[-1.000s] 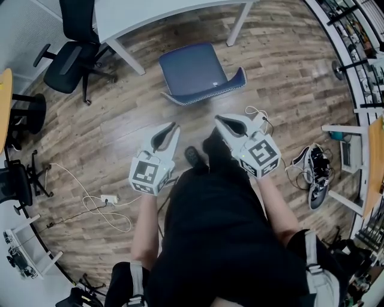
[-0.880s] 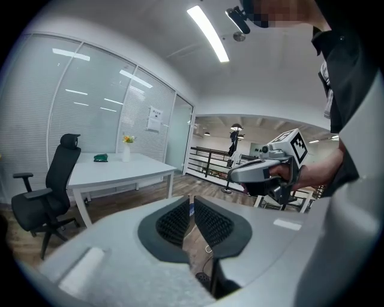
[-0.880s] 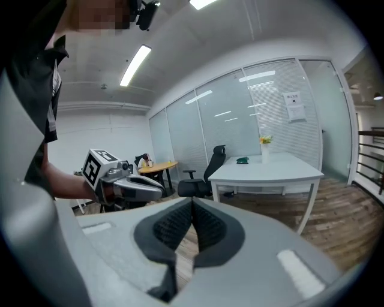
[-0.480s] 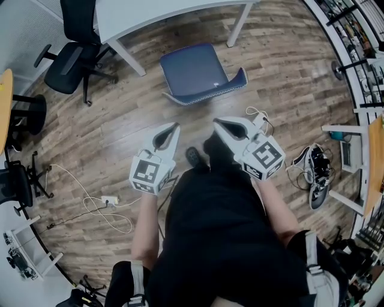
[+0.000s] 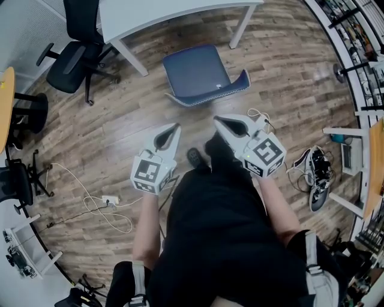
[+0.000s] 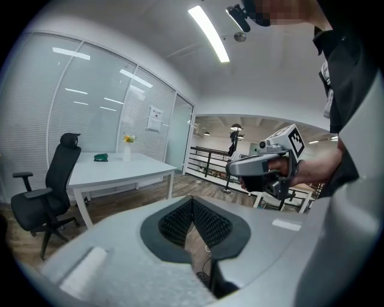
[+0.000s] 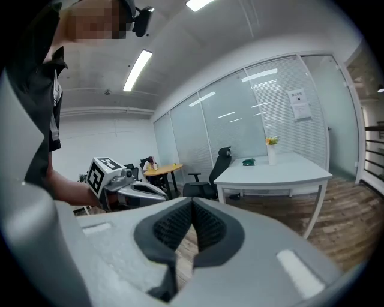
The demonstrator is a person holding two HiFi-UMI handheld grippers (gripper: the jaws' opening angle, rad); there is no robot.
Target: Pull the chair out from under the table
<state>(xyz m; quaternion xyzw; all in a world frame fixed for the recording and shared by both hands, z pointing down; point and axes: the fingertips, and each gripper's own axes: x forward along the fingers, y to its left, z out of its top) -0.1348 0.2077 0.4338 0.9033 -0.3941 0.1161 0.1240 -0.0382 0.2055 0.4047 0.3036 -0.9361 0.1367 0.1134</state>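
The blue chair (image 5: 198, 72) stands on the wood floor in front of the white table (image 5: 156, 12), out from under it, its back towards me. My left gripper (image 5: 175, 127) and right gripper (image 5: 217, 120) hover side by side short of the chair's back, apart from it. Both are shut with nothing between the jaws. In the left gripper view its ridged pads (image 6: 192, 210) meet, with the right gripper (image 6: 264, 165) beyond them. The right gripper view shows the same of its pads (image 7: 192, 219), and the left gripper (image 7: 129, 186) at its left. Neither gripper view shows the chair.
A black office chair (image 5: 72, 57) stands left of the table. A white cable and power strip (image 5: 108, 199) lie on the floor at the left. Shoes (image 5: 315, 174) lie at the right by a white stand (image 5: 348, 156). My foot (image 5: 195, 157) is below the grippers.
The right gripper has tilted slightly. The chair and the left gripper stay where they were.
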